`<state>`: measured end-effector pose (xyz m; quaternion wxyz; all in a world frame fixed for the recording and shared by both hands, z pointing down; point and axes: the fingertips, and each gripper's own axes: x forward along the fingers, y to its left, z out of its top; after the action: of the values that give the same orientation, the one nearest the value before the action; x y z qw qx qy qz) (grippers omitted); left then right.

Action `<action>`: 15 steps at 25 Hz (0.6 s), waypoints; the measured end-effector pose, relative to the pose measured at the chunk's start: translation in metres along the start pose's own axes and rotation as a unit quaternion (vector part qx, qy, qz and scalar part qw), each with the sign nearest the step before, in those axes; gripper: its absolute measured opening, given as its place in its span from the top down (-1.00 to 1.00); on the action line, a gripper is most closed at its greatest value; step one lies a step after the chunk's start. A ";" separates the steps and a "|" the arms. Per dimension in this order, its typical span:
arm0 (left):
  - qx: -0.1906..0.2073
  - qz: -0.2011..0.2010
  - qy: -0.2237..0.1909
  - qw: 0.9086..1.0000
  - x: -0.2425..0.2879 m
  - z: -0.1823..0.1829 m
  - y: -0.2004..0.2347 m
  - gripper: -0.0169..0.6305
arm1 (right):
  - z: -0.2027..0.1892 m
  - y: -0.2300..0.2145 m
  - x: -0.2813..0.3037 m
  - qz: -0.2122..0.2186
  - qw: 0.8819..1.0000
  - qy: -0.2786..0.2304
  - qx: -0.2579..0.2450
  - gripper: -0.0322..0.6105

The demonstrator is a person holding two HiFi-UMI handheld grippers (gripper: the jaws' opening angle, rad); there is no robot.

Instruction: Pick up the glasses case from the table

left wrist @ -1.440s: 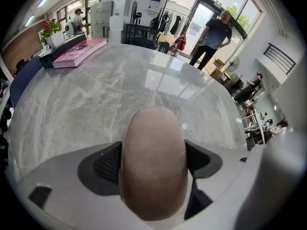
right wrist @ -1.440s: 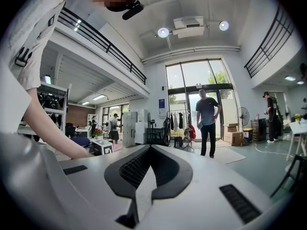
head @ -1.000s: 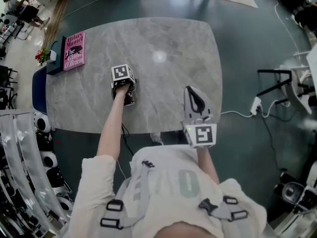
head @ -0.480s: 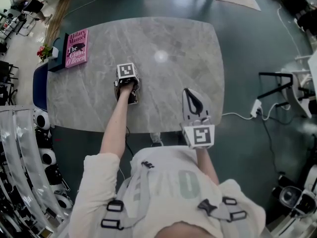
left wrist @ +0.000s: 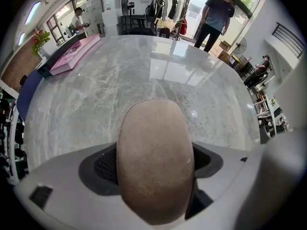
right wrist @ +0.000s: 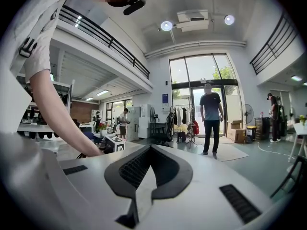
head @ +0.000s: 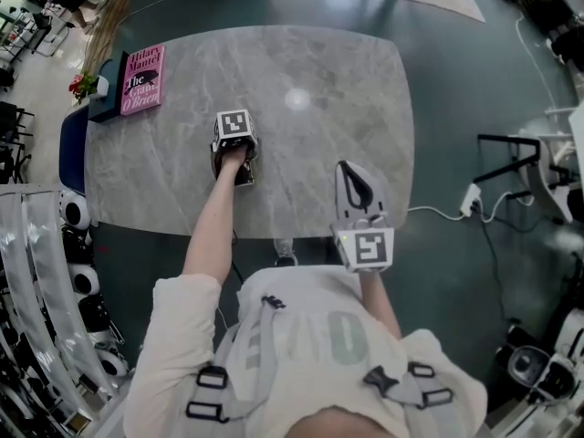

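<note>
The left gripper (left wrist: 154,169) pinches the taupe, suede-looking oval glasses case (left wrist: 154,138) between its 2 jaws, with the ribbed black pads (left wrist: 103,166) pressed against its sides. Gripping across the narrow width probably gives the firmest hold for a lift. The case is over the grey marble-patterned table (head: 310,71), left of centre and towards the near edge, though it is hard to judge whether it has cleared the surface.

The right gripper (right wrist: 145,174) has its jaws pressed together on nothing. It hangs over the table's near edge, well apart from the case, likely parked because 1 gripper is enough.

Only the left gripper view shows the case. In the head view the marker cube (head: 233,126) and the hand (head: 230,161) cover it.
</note>
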<state>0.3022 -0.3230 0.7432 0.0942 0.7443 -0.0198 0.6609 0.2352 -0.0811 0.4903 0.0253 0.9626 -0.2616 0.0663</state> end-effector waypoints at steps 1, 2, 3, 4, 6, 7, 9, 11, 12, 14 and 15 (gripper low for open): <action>0.000 0.001 -0.002 1.000 0.000 0.000 0.002 -0.26 | 0.000 0.000 0.000 0.000 1.000 -0.001 -0.001 0.89; 0.000 0.002 -0.003 1.000 0.000 0.001 0.003 -0.26 | -0.001 0.000 0.000 0.000 1.000 -0.001 0.000 0.89; 0.000 0.003 -0.004 1.000 0.000 0.001 0.004 -0.26 | 0.000 0.000 -0.001 -0.002 1.000 -0.002 0.001 0.89; 0.000 0.003 -0.004 1.000 0.000 0.002 0.005 -0.26 | 0.000 -0.001 -0.001 -0.003 1.000 -0.003 0.004 0.89; 0.000 0.000 -0.004 1.000 0.000 0.002 0.003 -0.25 | 0.001 -0.003 -0.002 -0.004 1.000 -0.004 0.004 0.89; 0.002 -0.001 -0.004 1.000 0.001 0.001 0.001 -0.25 | 0.000 -0.004 -0.003 -0.003 1.000 -0.003 0.000 0.89; 0.013 0.005 -0.006 1.000 0.000 -0.002 0.003 -0.25 | 0.000 -0.004 -0.006 -0.001 1.000 -0.004 -0.007 0.89; 0.013 0.006 -0.012 1.000 -0.005 -0.002 0.005 -0.25 | 0.005 -0.005 -0.007 0.000 1.000 -0.010 -0.010 0.89; 0.009 0.004 -0.015 1.000 -0.009 0.000 0.005 -0.25 | 0.007 -0.006 -0.007 0.002 1.000 -0.013 -0.011 0.89; -0.001 -0.003 -0.025 1.000 -0.015 0.005 0.006 -0.25 | 0.012 -0.007 -0.007 0.006 1.000 -0.017 -0.016 0.89; 0.000 0.001 -0.038 0.999 -0.020 0.013 0.009 -0.25 | 0.015 -0.008 -0.006 0.008 1.000 -0.019 -0.019 0.89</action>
<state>0.3105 -0.3358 0.7227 0.0930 0.7691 -0.0238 0.6319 0.2356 -0.0726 0.4746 0.0385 0.9610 -0.2705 0.0429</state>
